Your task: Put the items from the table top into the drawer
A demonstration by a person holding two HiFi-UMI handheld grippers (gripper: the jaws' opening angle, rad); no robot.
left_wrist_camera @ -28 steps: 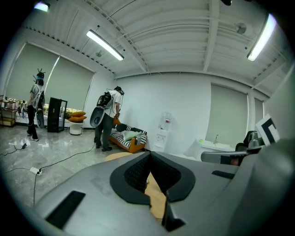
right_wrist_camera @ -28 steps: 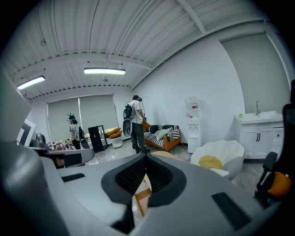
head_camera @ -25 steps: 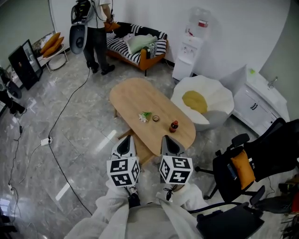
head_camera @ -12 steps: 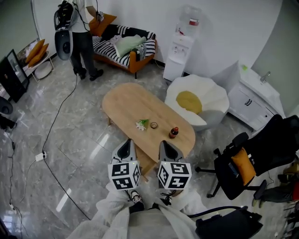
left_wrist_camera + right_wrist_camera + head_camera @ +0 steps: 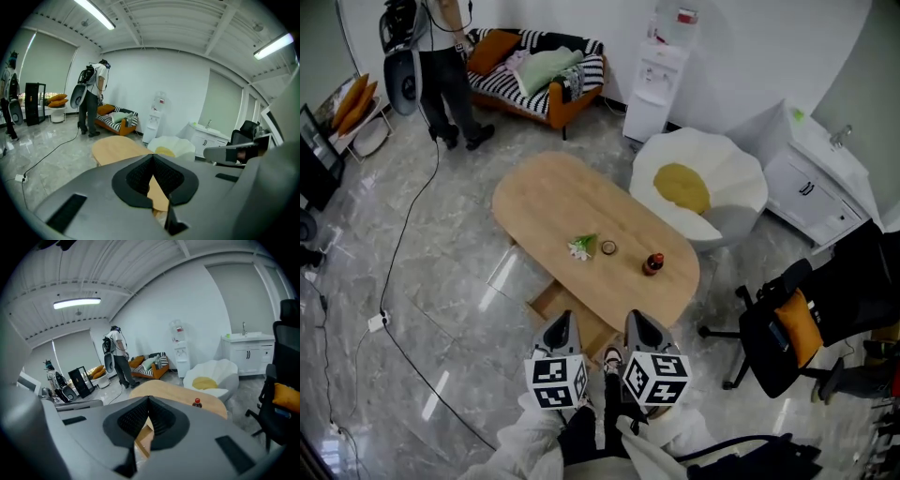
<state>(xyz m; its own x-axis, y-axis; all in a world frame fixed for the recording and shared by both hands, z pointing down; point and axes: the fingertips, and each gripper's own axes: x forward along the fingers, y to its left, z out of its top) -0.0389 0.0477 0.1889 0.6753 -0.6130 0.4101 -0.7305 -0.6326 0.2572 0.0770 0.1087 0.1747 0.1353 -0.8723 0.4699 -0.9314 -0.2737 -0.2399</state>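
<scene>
An oval wooden table [image 5: 553, 202] carries a white-and-green flower sprig [image 5: 582, 247], a small round ring-like thing [image 5: 607, 247] and a small dark bottle with a red cap [image 5: 652, 263]. Below its near edge an open wooden drawer [image 5: 567, 309] shows. My left gripper [image 5: 562, 322] and right gripper [image 5: 638, 319] hang side by side just short of that edge, over the drawer. Both are shut with nothing between the pads. The left gripper view looks over the table [image 5: 115, 145]. In the right gripper view the bottle [image 5: 197, 402] stands on the table [image 5: 173, 391].
A white egg-shaped seat [image 5: 703, 192] sits past the table on the right, a black office chair [image 5: 787, 328] to the near right. A striped sofa [image 5: 539, 70], a water dispenser [image 5: 654, 70] and a standing person [image 5: 441, 56] are at the back. A cable [image 5: 403, 244] runs across the floor.
Both grippers have sunk lower in the head view and come close to the table's near edge. The table with its items now lies nearer the middle. Both stay shut.
</scene>
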